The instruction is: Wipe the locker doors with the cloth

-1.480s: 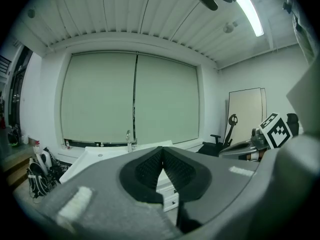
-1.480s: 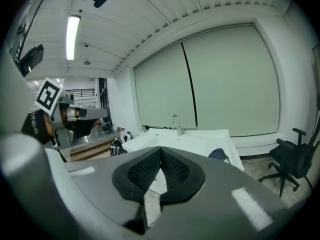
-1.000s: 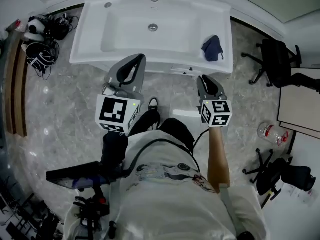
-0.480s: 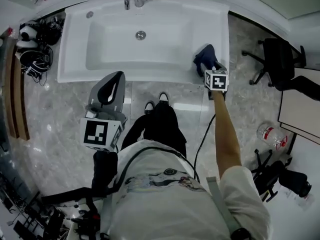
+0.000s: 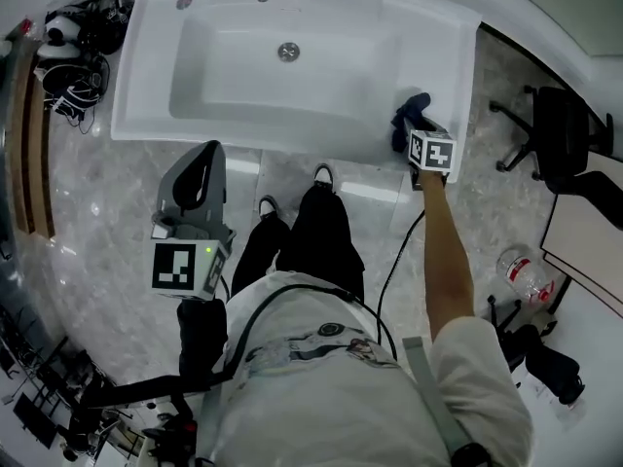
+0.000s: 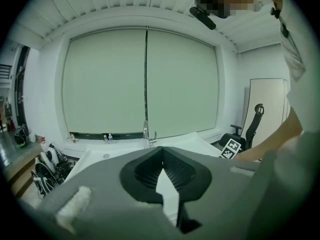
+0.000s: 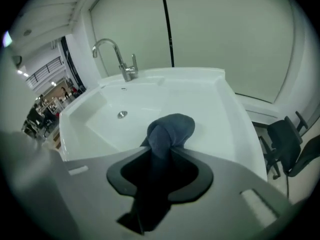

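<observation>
Shirt (image 5: 321, 387): my white tee, short sleeves; chest print, possibly a cartoon.
Trousers (image 5: 313, 236): black.
Cable (image 5: 393, 261): thin, black.
My left gripper (image 5: 206, 150), right gripper (image 7: 160, 149): grey shells, black-and-white marker cubes.

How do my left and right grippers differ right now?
The left gripper is shut and empty; the right gripper has just been closing, its jaws pinching the dark blue cloth. The left hangs over the floor, the right at the sink rim. Both carry marker cubes.

White sink (image 5: 456, 52): dark blue cloth (image 5: 407, 117) on right ledge, near front edge.
</observation>
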`<move>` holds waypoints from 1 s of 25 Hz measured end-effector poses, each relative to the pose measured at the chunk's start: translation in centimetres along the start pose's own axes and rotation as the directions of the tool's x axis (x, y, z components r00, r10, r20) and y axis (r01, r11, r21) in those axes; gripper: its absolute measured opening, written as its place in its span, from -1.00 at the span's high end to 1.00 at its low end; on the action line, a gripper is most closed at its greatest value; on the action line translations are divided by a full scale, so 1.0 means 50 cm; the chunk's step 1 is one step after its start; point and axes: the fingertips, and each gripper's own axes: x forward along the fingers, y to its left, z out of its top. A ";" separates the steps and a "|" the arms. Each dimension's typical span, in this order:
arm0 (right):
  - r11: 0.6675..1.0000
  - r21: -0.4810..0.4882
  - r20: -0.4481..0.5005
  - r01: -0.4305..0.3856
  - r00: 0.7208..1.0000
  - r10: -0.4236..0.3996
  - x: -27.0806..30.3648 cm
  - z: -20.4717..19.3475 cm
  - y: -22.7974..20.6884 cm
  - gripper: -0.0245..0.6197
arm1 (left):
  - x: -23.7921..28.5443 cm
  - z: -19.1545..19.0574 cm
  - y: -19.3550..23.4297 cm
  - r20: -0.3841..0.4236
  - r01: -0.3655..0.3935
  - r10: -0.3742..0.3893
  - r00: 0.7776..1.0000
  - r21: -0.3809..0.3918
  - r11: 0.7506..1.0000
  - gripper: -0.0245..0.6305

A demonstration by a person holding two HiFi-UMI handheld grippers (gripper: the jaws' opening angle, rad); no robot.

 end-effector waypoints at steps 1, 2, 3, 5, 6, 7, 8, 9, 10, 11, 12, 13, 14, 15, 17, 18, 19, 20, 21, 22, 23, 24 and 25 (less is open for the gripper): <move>1.000 0.004 0.035 -0.016 0.999 0.016 -0.013 0.009 0.018 0.60 | -0.011 -0.004 0.008 0.003 -0.006 0.006 1.000 -0.001 1.000 0.92; 0.999 0.005 0.081 -0.034 0.996 0.033 -0.029 0.024 0.042 0.60 | -0.025 -0.007 0.018 0.007 -0.012 0.012 1.000 -0.002 1.000 0.92; 0.999 0.002 0.132 -0.049 0.990 0.048 -0.050 0.042 0.072 0.60 | -0.040 -0.013 0.032 0.011 -0.018 0.018 1.000 -0.003 1.000 0.92; 0.997 -0.011 0.227 -0.078 0.971 0.079 -0.098 0.079 0.152 0.60 | -0.075 -0.030 0.066 0.019 -0.031 0.031 0.999 -0.012 0.999 0.92; 0.995 -0.022 0.266 -0.094 0.959 0.097 -0.123 0.094 0.197 0.60 | -0.093 -0.041 0.083 0.024 -0.037 0.038 0.999 -0.019 0.999 0.92; 0.993 -0.034 0.301 -0.111 0.947 0.116 -0.148 0.105 0.243 0.60 | -0.111 -0.053 0.099 0.031 -0.043 0.044 0.999 -0.027 0.999 0.92; 0.991 -0.050 0.332 -0.127 0.933 0.136 -0.171 0.112 0.290 0.60 | -0.130 -0.065 0.112 0.039 -0.048 0.050 0.998 -0.033 0.998 0.92; 0.988 -0.068 0.359 -0.141 0.920 0.156 -0.195 0.113 0.339 0.60 | -0.152 -0.079 0.123 0.048 -0.052 0.054 0.997 -0.038 0.998 0.92; 0.984 -0.090 0.380 -0.153 0.908 0.176 -0.218 0.110 0.391 0.60 | -0.178 -0.095 0.135 0.057 -0.054 0.056 0.997 -0.042 0.998 0.92; 0.980 -0.115 0.398 -0.163 0.896 0.196 -0.240 0.103 0.447 0.60 | -0.208 -0.113 0.150 0.064 -0.055 0.058 0.996 -0.044 0.998 0.92; 0.976 -0.136 0.414 -0.172 0.885 0.214 -0.261 0.096 0.507 0.60 | -0.241 -0.132 0.169 0.068 -0.055 0.058 0.996 -0.042 0.998 0.92; 0.972 -0.152 0.432 -0.180 0.872 0.229 -0.278 0.090 0.569 0.60 | -0.274 -0.154 0.194 0.067 -0.054 0.056 0.996 -0.036 0.998 0.92; 0.969 -0.161 0.453 -0.188 0.858 0.242 -0.292 0.084 0.632 0.60 | -0.308 -0.178 0.223 0.062 -0.052 0.054 0.997 -0.025 0.998 0.92; 0.967 -0.165 0.474 -0.196 0.844 0.252 -0.302 0.077 0.697 0.60 | -0.344 -0.203 0.255 0.056 -0.050 0.051 0.997 -0.008 0.999 0.92; 0.961 -0.179 0.505 -0.212 0.818 0.274 -0.308 0.054 0.830 0.60 | -0.419 -0.255 0.327 0.048 -0.054 0.052 0.997 0.033 0.998 0.92; 0.956 -0.194 0.515 -0.218 0.807 0.288 -0.303 0.043 0.895 0.60 | -0.453 -0.281 0.365 0.043 -0.061 0.059 0.997 0.046 0.997 0.92; 0.951 -0.217 0.521 -0.221 0.798 0.304 -0.294 0.034 0.954 0.60 | -0.482 -0.306 0.399 0.038 -0.071 0.069 0.997 0.050 0.996 0.92; 0.943 -0.245 0.522 -0.224 0.790 0.323 -0.284 0.024 1.007 0.60 | -0.507 -0.330 0.427 0.035 -0.082 0.080 0.996 0.045 0.996 0.92; 0.934 -0.277 0.518 -0.227 0.784 0.344 -0.273 0.010 1.053 0.60 | -0.529 -0.352 0.448 0.035 -0.093 0.092 0.995 0.039 0.995 0.92; 0.923 -0.309 0.509 -0.229 0.780 0.364 -0.262 -0.006 1.094 0.59 | -0.549 -0.371 0.461 0.038 -0.105 0.104 0.994 0.035 0.994 0.92; 0.912 -0.338 0.499 -0.233 0.777 0.383 -0.250 -0.025 1.130 0.59 | -0.568 -0.389 0.470 0.041 -0.116 0.115 0.993 0.031 0.993 0.92; 0.901 -0.364 0.487 -0.236 0.776 0.400 -0.237 -0.045 1.162 0.59 | -0.583 -0.410 0.475 0.041 -0.125 0.124 0.991 0.024 0.992 0.92; 0.891 -0.385 0.478 -0.239 0.775 0.414 -0.220 -0.065 1.188 0.59 | -0.593 -0.433 0.479 0.040 -0.128 0.127 0.991 0.012 0.992 0.92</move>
